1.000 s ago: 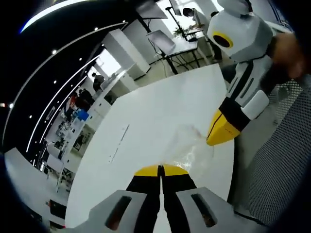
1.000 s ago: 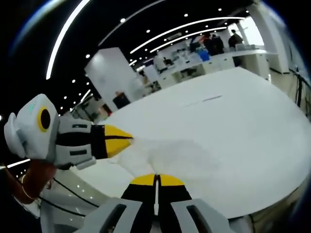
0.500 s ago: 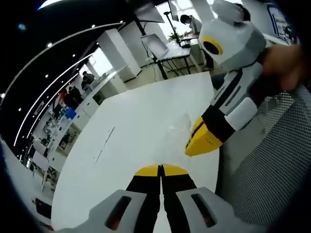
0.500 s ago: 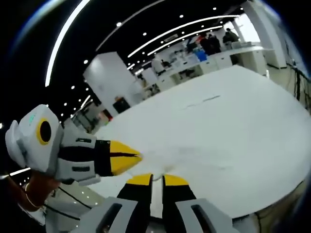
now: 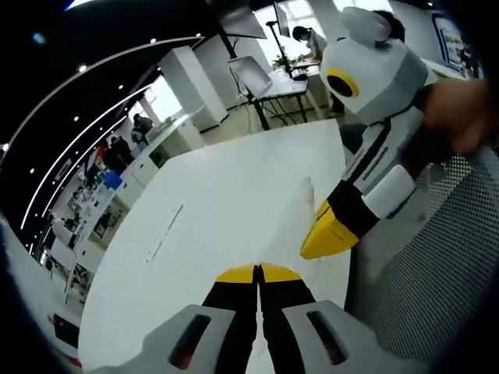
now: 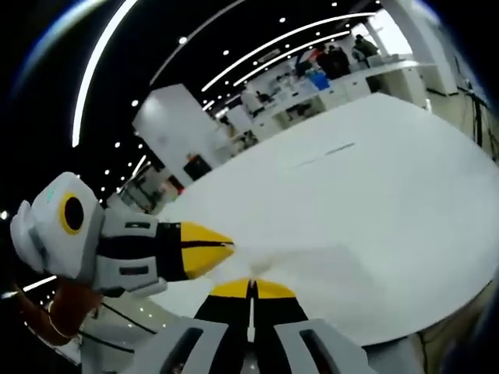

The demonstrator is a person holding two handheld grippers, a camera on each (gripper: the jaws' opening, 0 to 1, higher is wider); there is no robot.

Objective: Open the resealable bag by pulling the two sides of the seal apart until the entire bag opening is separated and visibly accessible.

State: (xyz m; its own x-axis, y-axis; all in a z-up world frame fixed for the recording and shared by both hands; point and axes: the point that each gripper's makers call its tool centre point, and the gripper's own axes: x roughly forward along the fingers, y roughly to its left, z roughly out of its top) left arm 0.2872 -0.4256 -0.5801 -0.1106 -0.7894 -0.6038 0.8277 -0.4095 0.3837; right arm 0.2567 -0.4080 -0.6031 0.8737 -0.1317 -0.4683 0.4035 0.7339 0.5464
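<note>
Left claw (image 5: 258, 273) sits pressed shut, yellow tips together at six o'clock over the white table (image 5: 210, 210), close to the table's near edge. Right claw (image 5: 327, 234) comes in at three o'clock, tips pinched closed too, right by the table's right edge. Wide bare tabletop runs off toward eleven. In the right gripper view, its own claw (image 6: 251, 289) is shut. The clear bag (image 5: 309, 191) is a faint glint beyond the right claw; whether either claw grips it I cannot tell.
</note>
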